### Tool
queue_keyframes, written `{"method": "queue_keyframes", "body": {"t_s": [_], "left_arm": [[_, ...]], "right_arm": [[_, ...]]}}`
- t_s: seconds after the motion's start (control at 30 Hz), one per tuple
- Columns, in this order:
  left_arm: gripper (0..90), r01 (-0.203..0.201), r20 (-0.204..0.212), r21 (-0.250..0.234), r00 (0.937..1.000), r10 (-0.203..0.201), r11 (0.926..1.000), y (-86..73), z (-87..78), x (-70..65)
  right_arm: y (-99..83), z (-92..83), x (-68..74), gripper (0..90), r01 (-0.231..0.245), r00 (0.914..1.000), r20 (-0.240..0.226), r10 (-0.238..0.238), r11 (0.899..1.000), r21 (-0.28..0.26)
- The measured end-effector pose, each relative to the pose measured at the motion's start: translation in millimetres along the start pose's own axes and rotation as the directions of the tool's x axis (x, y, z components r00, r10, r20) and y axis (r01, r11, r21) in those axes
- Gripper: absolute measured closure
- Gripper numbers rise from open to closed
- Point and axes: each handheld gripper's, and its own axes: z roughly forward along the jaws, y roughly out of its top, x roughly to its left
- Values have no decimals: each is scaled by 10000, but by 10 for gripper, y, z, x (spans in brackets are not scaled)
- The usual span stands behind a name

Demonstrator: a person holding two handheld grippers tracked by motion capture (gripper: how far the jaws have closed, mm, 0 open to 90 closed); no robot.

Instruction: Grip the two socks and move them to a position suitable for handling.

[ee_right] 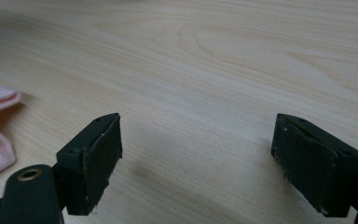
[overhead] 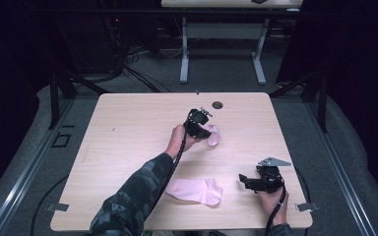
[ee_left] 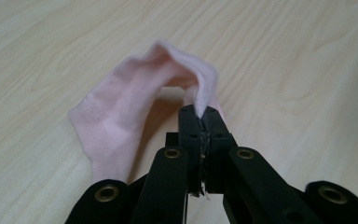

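Right gripper point(ee_right: 198, 163) gapes wide over the table point(ee_right: 214, 56); left gripper point(ee_left: 200, 116) pinches a pink sock point(ee_left: 121, 102).

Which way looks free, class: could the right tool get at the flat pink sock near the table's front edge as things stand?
Probably yes. The right tool stands open beside the flat sock, with bare table between them and nothing in the way.

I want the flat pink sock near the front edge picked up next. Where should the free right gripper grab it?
Grip the sock at its toe end, nearest the open right gripper, coming in low from that side. It lies flat on the table, so one jaw must slide under the edge.
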Motion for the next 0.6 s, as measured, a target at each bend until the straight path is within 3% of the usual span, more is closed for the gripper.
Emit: {"method": "queue_keyframes", "body": {"t_s": [0.1,0.23,0.33,0.4,0.5,0.57,0.6], "left_arm": [[893,187,434,-504,9989,-165,9986,41,-189,-80],[893,289,1039,-1007,9944,-184,9945,85,-420,-171],[893,558,1653,-1360,9857,-328,9891,100,-565,-249],[893,546,2052,-1549,9785,-220,9864,97,-652,-312],[892,540,2592,-1653,9658,-94,9848,82,-743,-383],[893,528,2710,-1683,9626,-53,9843,60,-784,-415],[893,631,2934,-1724,9559,-99,9830,42,-796,-419]], "right_arm": [[28,-5,-8,177,-486,9982,-347,479,9986,-189],[180,8,129,227,-123,9982,-596,106,9995,-274],[354,49,216,271,316,9972,-668,-326,9994,-155],[462,91,264,296,572,9964,-617,-590,9979,-295],[609,165,279,329,619,9949,-764,-654,9970,-471],[701,209,252,327,476,9950,-854,-519,9976,-512],[740,228,231,336,399,9939,-1004,-448,9979,-500]]}}
